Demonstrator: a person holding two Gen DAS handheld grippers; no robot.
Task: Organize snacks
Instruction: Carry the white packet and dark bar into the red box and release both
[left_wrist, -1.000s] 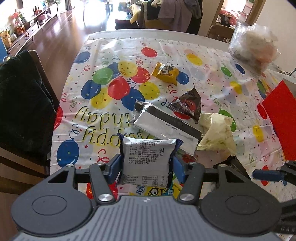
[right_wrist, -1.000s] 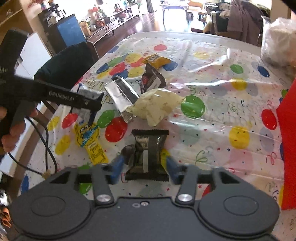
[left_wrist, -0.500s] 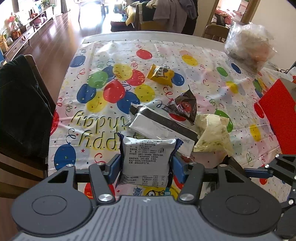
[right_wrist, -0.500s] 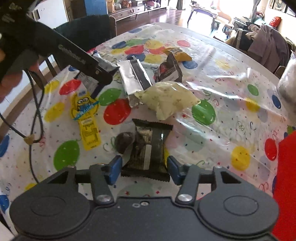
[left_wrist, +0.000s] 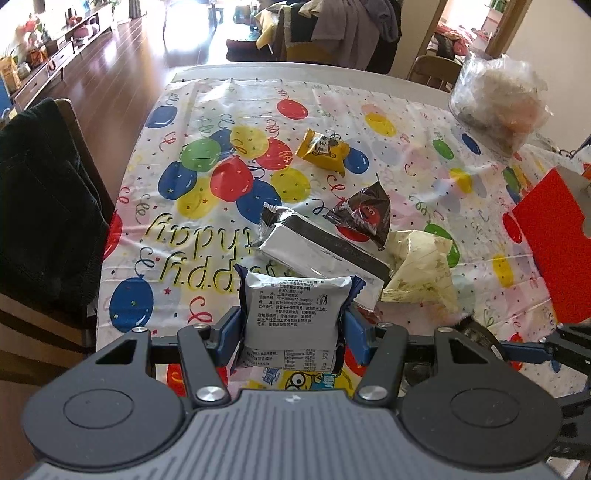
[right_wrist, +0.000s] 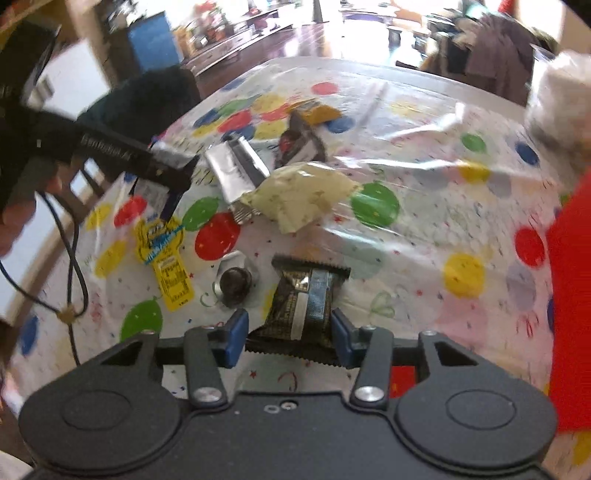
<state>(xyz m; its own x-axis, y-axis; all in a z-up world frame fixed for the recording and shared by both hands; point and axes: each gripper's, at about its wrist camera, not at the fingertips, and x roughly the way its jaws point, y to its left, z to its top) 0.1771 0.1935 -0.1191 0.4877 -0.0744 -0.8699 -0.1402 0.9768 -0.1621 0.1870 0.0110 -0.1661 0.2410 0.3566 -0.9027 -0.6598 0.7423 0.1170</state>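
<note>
Left gripper (left_wrist: 291, 328) clenching a grey packet (left_wrist: 293, 314) above the near table (left_wrist: 207, 110), silver pack (left_wrist: 317, 251) and cream bag (left_wrist: 421, 273) lying just beyond, right gripper (right_wrist: 288, 336) grasping a dark bar (right_wrist: 306, 302), red box (right_wrist: 569, 295) standing far right.

The table (left_wrist: 236, 70) is covered by a plastic cloth (left_wrist: 207, 122) printed with coloured balloons. On the cloth lie several snacks — a yellow packet (left_wrist: 324, 150) far back, then a dark triangular packet (left_wrist: 364, 216), a long silver pack (left_wrist: 321, 247) and a pale crumpled bag (left_wrist: 421, 273), these three touching. Nearer lie a yellow cartoon sachet (right_wrist: 164, 254) and a small dark round sweet (right_wrist: 234, 282). A clear bag (left_wrist: 498, 99) sits at the far right corner.
</note>
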